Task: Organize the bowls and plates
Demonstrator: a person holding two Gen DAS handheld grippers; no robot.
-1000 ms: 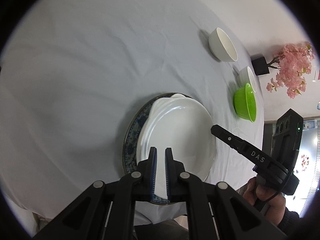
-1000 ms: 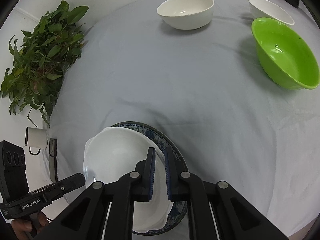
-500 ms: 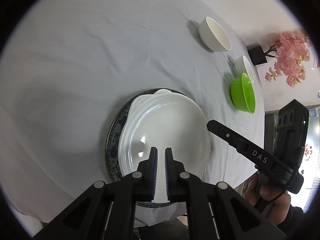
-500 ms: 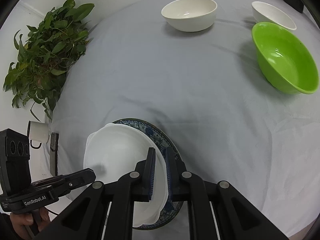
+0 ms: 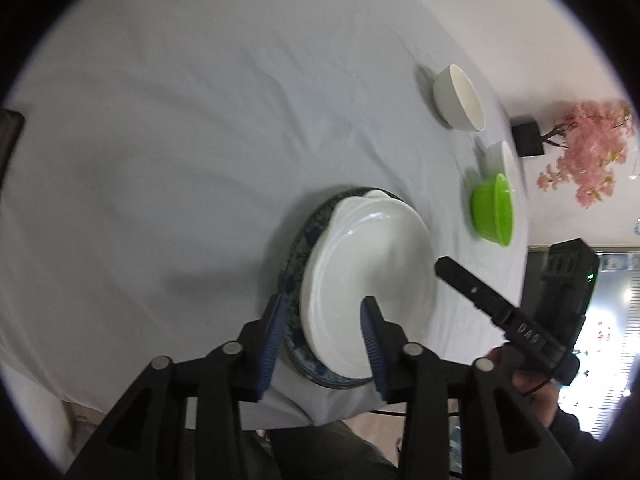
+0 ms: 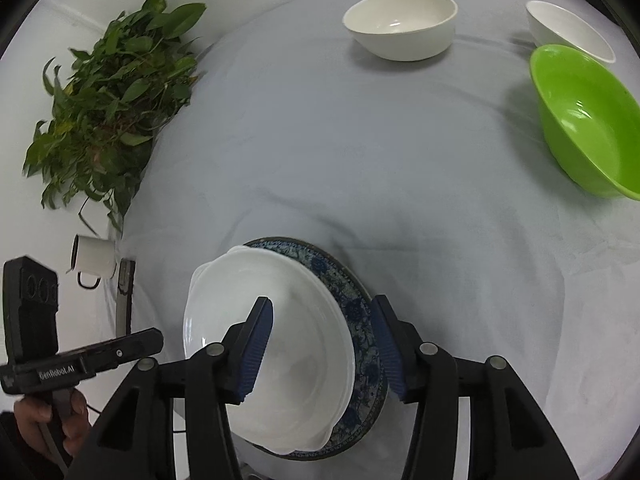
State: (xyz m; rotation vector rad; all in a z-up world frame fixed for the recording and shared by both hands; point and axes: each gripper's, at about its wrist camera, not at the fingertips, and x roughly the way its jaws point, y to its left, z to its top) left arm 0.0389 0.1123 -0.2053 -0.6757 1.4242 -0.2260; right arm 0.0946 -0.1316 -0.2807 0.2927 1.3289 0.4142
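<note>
A white plate (image 5: 372,272) lies on a blue-patterned plate (image 5: 294,276) near the table's front edge; both also show in the right wrist view, white (image 6: 276,352) on blue (image 6: 360,320). My left gripper (image 5: 324,320) is open, its jaws astride the left rims of both plates. My right gripper (image 6: 322,320) is open, its jaws astride the right rims. A green bowl (image 6: 584,120), a cream bowl (image 6: 400,24) and a small white bowl (image 6: 568,28) stand apart at the far side.
A grey cloth covers the round table (image 6: 360,160). A leafy green plant (image 6: 108,96) and a white mug (image 6: 94,252) are off the left edge. A pink blossom plant (image 5: 588,152) stands beyond the bowls.
Both grippers were shut on the plates' rims; now both have opened. The plate stack rests on the table.
</note>
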